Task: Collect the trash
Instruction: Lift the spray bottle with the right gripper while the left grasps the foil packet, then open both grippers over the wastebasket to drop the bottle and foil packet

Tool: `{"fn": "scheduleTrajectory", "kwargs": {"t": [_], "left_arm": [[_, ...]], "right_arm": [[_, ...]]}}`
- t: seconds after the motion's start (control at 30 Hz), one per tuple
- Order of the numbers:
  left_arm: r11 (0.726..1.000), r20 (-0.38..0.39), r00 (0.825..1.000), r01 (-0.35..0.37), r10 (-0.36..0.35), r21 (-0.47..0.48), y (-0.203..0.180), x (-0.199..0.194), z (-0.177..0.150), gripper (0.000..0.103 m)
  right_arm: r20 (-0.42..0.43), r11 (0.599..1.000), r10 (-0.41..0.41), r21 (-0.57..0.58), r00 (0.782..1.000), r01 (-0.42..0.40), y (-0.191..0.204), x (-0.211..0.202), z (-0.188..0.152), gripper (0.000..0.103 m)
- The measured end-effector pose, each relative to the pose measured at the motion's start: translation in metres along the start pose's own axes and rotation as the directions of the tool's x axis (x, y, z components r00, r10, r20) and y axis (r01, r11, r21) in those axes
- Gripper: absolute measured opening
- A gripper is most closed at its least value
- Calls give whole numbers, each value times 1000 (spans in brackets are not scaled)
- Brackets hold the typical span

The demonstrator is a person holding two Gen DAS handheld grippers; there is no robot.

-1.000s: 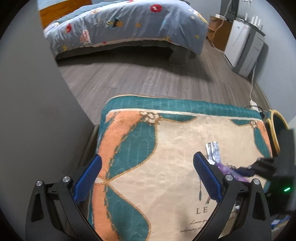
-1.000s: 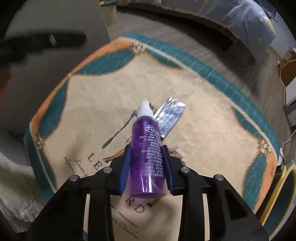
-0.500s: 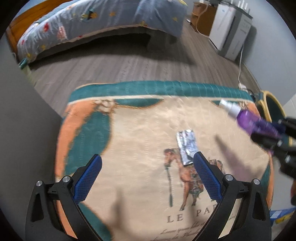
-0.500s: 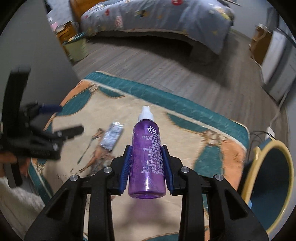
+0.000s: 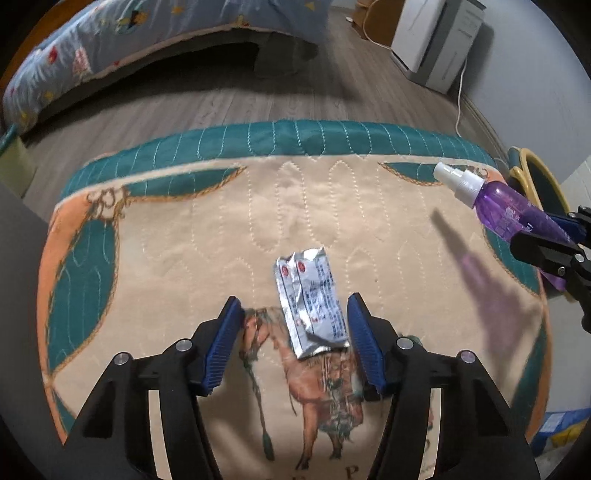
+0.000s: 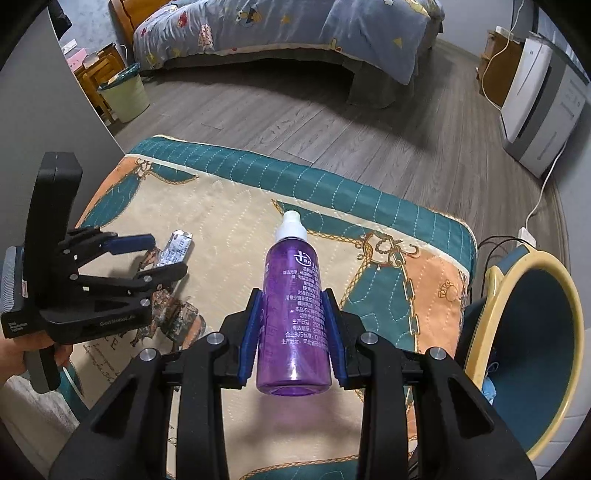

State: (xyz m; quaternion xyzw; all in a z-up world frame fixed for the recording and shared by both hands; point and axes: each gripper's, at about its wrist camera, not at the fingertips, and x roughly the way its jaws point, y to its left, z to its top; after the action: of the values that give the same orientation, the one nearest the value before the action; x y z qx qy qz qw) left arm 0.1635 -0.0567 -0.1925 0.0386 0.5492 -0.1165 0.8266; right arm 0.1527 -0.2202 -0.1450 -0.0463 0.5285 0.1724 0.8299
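A silver foil sachet (image 5: 311,301) lies on the quilted cloth (image 5: 207,236). My left gripper (image 5: 294,318) is open, its blue pads on either side of the sachet's near end, not touching it. The sachet (image 6: 176,248) and left gripper (image 6: 155,254) also show in the right wrist view. My right gripper (image 6: 294,325) is shut on a purple spray bottle (image 6: 294,317), held above the cloth, white nozzle forward. The bottle (image 5: 506,210) shows at the right of the left wrist view. A blue bin with a yellow rim (image 6: 532,332) stands right of the cloth.
Wood floor (image 6: 295,122) lies beyond the cloth, with a bed (image 6: 280,26) behind it. A green wastebasket (image 6: 123,96) stands at the far left. A white appliance (image 6: 539,99) and a power cord (image 6: 535,206) are at the right. A grey panel (image 6: 44,103) rises at the left.
My left gripper has moved forward over the sachet and its jaws have narrowed around it. My right gripper has carried the bottle to the right, toward the bin.
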Motion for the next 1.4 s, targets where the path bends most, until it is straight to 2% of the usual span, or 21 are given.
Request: {"fn": "scheduleTrajectory", "kwargs": {"t": [0.03, 0.1, 0.3, 0.43, 0.63, 0.73, 0.87, 1.13, 1.4], "left_arm": [[1000, 5, 1000, -4, 4, 5, -1, 0, 0, 56], [999, 18, 999, -30, 29, 30, -2, 0, 1, 31], [999, 26, 1000, -17, 16, 34, 2, -6, 5, 31], [997, 61, 998, -12, 8, 72, -12, -19, 10, 31], [992, 94, 994, 43, -54, 117, -49, -39, 19, 31], [985, 118, 989, 75, -94, 153, -74, -54, 22, 31], [969, 113, 983, 117, -144, 217, -118, -65, 26, 31], [917, 113, 964, 189, -242, 350, -206, -82, 37, 31], [865, 69, 956, 224, -284, 449, -271, -72, 43, 31]], "right_arm": [[1, 1000, 0, -2, 1000, 0, 0, 0, 0, 32], [5, 1000, -2, -9, 1000, 2, -1, -2, 1, 32], [21, 1000, 2, -8, 1000, -2, -3, -12, 2, 32], [33, 1000, -3, -16, 999, 3, -3, -27, -2, 32], [59, 999, -50, -2, 997, 51, -23, -58, -14, 32], [84, 996, -79, 43, 993, 76, -45, -79, -20, 32], [127, 985, -126, 135, 984, 109, -85, -107, -29, 32], [167, 923, -238, 346, 957, 170, -173, -141, -58, 32], [84, 832, -244, 531, 966, 164, -231, -124, -105, 32]]}}
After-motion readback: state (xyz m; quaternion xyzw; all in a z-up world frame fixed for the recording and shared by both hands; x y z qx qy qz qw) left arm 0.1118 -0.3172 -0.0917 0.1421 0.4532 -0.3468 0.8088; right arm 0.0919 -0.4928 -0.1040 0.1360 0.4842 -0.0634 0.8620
